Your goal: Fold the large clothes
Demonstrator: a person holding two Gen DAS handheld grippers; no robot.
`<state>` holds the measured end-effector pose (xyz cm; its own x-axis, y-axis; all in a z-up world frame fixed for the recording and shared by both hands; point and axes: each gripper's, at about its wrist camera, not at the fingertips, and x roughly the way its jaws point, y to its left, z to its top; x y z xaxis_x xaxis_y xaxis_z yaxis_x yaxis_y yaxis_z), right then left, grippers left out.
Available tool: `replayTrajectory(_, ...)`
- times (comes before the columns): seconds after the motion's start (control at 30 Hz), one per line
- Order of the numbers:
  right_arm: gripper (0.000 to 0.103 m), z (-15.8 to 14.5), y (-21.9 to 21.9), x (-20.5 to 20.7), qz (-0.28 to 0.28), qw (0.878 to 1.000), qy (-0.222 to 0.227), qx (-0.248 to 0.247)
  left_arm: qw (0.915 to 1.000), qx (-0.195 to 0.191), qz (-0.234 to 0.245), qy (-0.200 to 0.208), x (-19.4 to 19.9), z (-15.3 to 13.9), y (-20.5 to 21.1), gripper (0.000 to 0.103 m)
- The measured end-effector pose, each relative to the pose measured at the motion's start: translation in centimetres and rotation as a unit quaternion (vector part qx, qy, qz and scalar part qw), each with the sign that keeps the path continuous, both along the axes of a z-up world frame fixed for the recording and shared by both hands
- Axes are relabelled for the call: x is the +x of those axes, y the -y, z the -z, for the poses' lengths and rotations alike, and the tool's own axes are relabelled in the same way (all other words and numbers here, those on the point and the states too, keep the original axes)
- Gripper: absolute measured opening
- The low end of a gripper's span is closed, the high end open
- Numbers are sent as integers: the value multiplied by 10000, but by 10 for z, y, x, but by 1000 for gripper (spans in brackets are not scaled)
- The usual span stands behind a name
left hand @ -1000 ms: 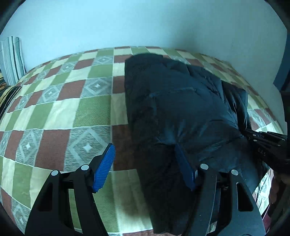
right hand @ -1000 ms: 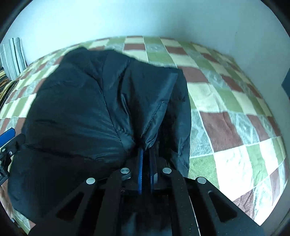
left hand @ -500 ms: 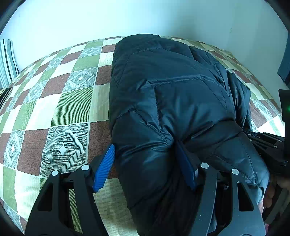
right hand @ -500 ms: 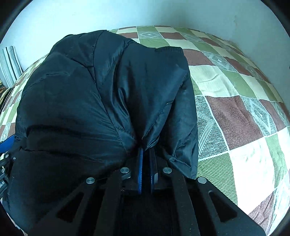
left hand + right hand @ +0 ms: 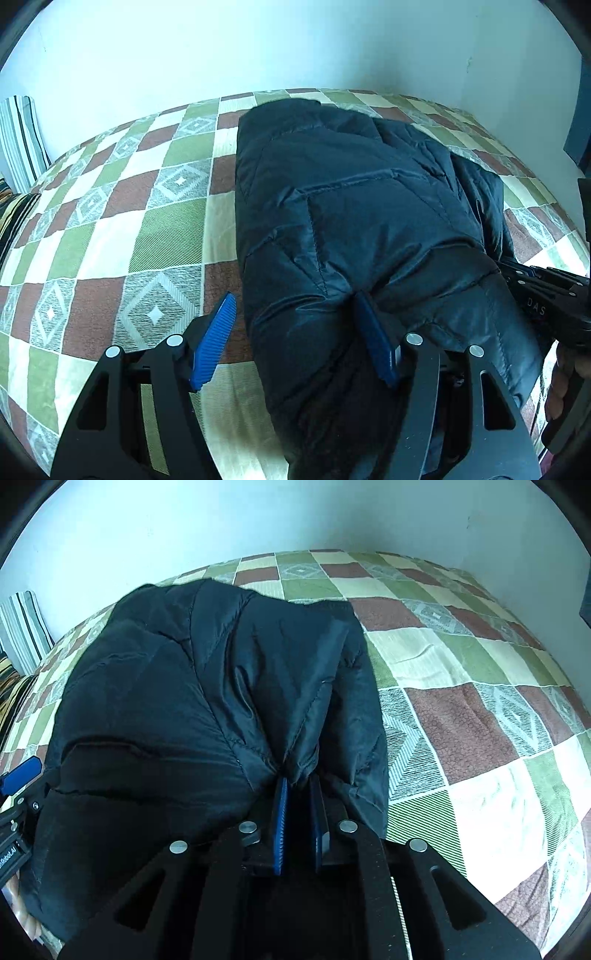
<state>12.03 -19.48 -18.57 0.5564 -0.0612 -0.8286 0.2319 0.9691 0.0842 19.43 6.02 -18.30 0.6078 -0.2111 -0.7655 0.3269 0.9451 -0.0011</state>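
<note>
Jacket (image 5: pixel 351 229) lengthwise toward far wall (image 5: pixel 258 48)

My left gripper (image 5: pixel 299 343) and my right gripper (image 5: pixel 298 823) are both matte black frames with cut-out slots, round silver screw heads on the linkage arms and ribbed blue pads (image 5: pixel 213 345) on the fingers; white lettering marks the side of each black body

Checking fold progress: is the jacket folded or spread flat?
Folded. The jacket sits as a thick doubled bundle on the bed, with layers stacked and no sleeves spread out.
</note>
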Motion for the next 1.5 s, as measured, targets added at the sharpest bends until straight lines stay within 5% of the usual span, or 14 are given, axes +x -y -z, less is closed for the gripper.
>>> replayTrajectory(0.27, 24, -44, 8, -12, 27, 9992, 394, 6, 9986, -536, 1, 25, 11, -33, -15, 66)
replayTrajectory(0.5, 24, -63, 5, 27, -140, 9980, 604, -103, 9996, -278, 8, 85, 43, -38, 4, 66)
replayTrajectory(0.8, 24, -38, 10, 78, -202, 9996, 202, -46, 9995, -128, -64, -265, 83, -15, 20, 67)
replayTrajectory(1.13, 21, 25, 16, 102, -194, 9989, -374, 204, 9970, 553, 66, -537, 106, 18, 48, 69)
replayTrajectory(1.5, 24, 25, 15, 98, -107, 9998, -150, 125, 9985, 169, -39, -510, 105, 24, 39, 69)
